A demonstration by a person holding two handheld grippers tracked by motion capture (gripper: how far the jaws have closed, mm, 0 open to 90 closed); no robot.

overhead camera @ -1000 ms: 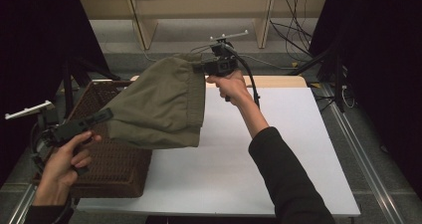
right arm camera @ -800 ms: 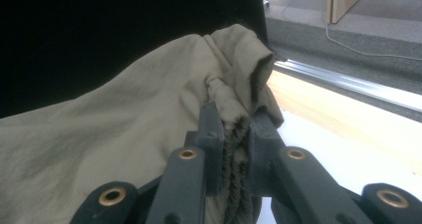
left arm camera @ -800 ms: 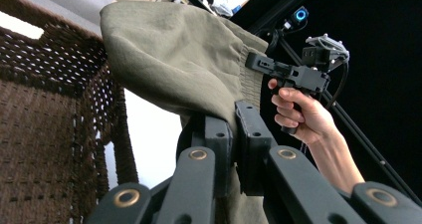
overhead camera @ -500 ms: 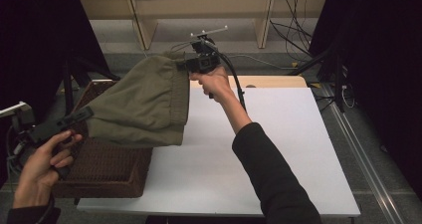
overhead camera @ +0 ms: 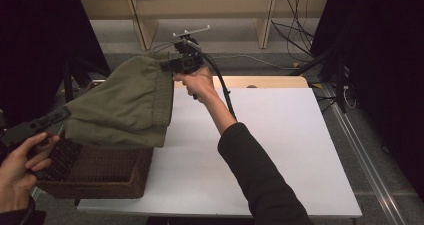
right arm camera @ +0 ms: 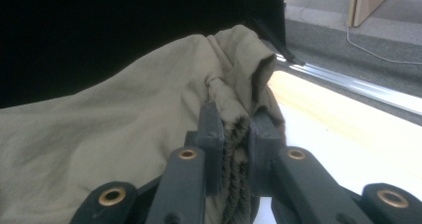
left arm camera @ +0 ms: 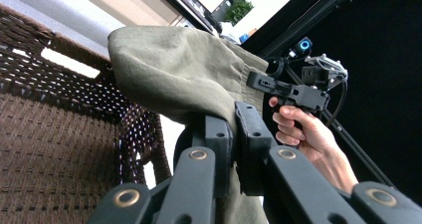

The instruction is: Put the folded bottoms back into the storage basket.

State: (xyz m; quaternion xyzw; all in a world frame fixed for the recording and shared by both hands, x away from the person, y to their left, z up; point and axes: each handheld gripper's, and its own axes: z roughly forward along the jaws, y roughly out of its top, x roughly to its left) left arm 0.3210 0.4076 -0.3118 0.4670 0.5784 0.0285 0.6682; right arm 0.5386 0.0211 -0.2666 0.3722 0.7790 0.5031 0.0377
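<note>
while the olive-green shorts are held stretched in the air above the wicker basket at the table's near left, the left gripper is clamped on a hem corner and the right gripper on the gathered waistband; if either thin pinch were to slip, the cloth could sag and snag on the basket rim

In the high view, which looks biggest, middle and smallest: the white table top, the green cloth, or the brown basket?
Largest to smallest:
1. White table top
2. Green cloth, held up nearer the camera, so it may look bigger than it is
3. Brown basket, partly hidden under the cloth
</note>
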